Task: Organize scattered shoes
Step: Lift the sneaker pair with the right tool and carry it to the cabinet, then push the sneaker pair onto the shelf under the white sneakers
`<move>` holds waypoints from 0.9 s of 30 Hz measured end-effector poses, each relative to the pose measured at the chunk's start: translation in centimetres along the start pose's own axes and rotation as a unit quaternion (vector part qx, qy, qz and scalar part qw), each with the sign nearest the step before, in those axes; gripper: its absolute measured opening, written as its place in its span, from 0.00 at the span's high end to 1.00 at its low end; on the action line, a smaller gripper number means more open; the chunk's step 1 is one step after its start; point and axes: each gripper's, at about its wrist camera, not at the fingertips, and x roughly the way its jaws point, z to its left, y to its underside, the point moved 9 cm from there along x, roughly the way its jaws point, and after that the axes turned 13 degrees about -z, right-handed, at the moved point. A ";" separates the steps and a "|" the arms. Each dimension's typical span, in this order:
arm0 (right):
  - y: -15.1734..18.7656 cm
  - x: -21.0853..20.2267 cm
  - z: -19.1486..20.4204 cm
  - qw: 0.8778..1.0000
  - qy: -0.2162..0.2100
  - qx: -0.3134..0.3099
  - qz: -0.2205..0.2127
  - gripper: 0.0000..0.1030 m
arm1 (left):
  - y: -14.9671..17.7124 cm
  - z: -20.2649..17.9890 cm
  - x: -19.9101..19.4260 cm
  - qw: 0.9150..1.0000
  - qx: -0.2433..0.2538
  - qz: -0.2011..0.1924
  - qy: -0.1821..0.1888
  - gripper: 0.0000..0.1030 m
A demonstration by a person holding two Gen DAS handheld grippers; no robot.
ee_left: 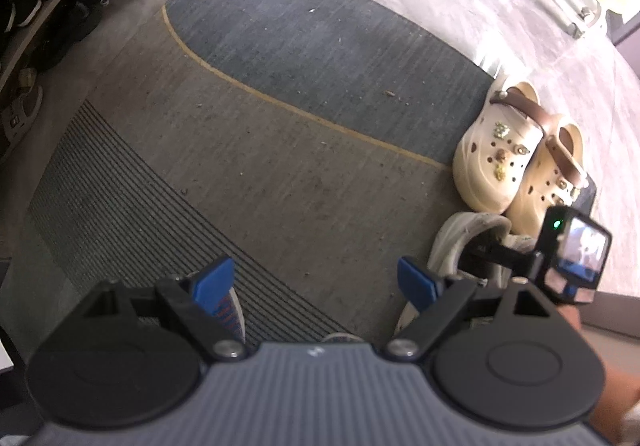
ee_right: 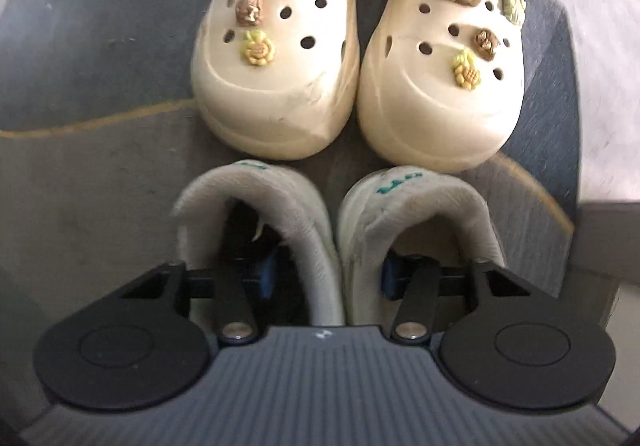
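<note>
Right claw (ee_right: 326,274) straddles the white sneakers' (ee_right: 336,230) touching inner walls.

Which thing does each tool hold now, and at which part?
The right tool has one finger inside each white sneaker, pinching their adjoining inner collar walls together. The left tool is open and holds nothing.

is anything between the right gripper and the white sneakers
Nothing visible. The right gripper already has one finger down inside each white sneaker, with their touching inner walls between the fingers. The cream clogs stand just beyond the sneakers' heels, on the far side, not in the way.
</note>
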 end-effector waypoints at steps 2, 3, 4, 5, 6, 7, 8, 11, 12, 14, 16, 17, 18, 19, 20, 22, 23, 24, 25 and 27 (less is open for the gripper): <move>0.2 -1.0 0.2 1.000 0.004 -0.015 -0.024 0.70 | 0.0 0.7 0.1 1.000 0.002 -0.002 -0.008 0.12; 0.2 -1.7 0.3 0.999 0.006 -0.026 -0.034 0.72 | -0.1 1.1 0.1 1.000 -0.002 -0.005 -0.008 0.12; 0.3 -2.4 0.5 0.998 0.007 -0.036 -0.045 0.73 | -0.2 1.6 0.0 1.000 -0.011 -0.014 -0.003 0.12; 0.3 -3.8 0.6 0.997 0.006 -0.039 -0.063 0.73 | -0.4 2.0 -0.2 0.999 -0.021 -0.029 0.003 0.12; 0.3 -5.2 0.8 0.996 0.004 -0.038 -0.078 0.74 | -0.5 2.3 -0.5 0.999 -0.024 -0.042 0.005 0.12; 0.2 -6.5 0.9 0.995 0.003 -0.037 -0.092 0.74 | -0.7 2.5 -0.7 0.998 -0.022 -0.051 0.004 0.12; 0.0 -8.2 1.1 0.993 -0.002 -0.035 -0.109 0.74 | -0.8 2.6 -0.9 0.998 -0.018 -0.059 0.004 0.12; -1.5 -12.1 2.0 0.987 -0.028 -0.038 -0.155 0.75 | -1.3 2.9 -1.8 0.996 -0.004 -0.088 0.007 0.12; -2.2 -13.7 2.3 0.983 -0.040 -0.038 -0.173 0.75 | -1.7 3.1 -2.4 0.995 0.002 -0.102 0.010 0.12; -4.2 -16.0 2.7 0.975 -0.055 -0.044 -0.209 0.75 | -1.9 3.6 -3.2 0.992 0.015 -0.128 0.007 0.12; -6.5 -18.4 3.4 0.964 -0.073 -0.055 -0.249 0.75 | -1.9 4.8 -3.3 0.991 0.004 -0.132 -0.006 0.12; -7.9 -19.7 3.9 0.956 -0.083 -0.062 -0.273 0.75 | -1.8 5.5 -3.3 0.991 -0.002 -0.133 -0.012 0.12; -9.3 -21.0 4.4 0.948 -0.094 -0.070 -0.296 0.75 | -1.8 6.2 -3.3 0.991 -0.010 -0.132 -0.023 0.13; -11.0 -22.3 5.3 0.938 -0.106 -0.087 -0.318 0.75 | -2.0 7.0 -3.6 0.990 -0.019 -0.137 -0.034 0.13; -12.7 -23.5 6.3 0.927 -0.119 -0.104 -0.340 0.75 | -2.2 7.8 -4.0 0.988 -0.028 -0.142 -0.046 0.13; -15.0 -25.2 8.1 0.912 -0.141 -0.138 -0.360 0.75 | -2.7 9.5 -4.8 0.985 -0.047 -0.153 -0.069 0.13; -16.1 -26.2 9.3 0.903 -0.153 -0.163 -0.367 0.75 | -2.9 10.4 -5.1 0.983 -0.056 -0.158 -0.080 0.13; -17.0 -27.3 10.6 0.895 -0.168 -0.186 -0.370 0.75 | -3.1 11.2 -5.5 0.980 -0.065 -0.163 -0.091 0.13; -17.6 -28.1 11.7 0.887 -0.182 -0.206 -0.371 0.75 | -3.3 12.1 -5.9 0.978 -0.075 -0.168 -0.103 0.13; -18.4 -29.9 14.1 0.870 -0.210 -0.247 -0.370 0.75 | -3.7 13.8 -6.7 0.972 -0.093 -0.178 -0.125 0.13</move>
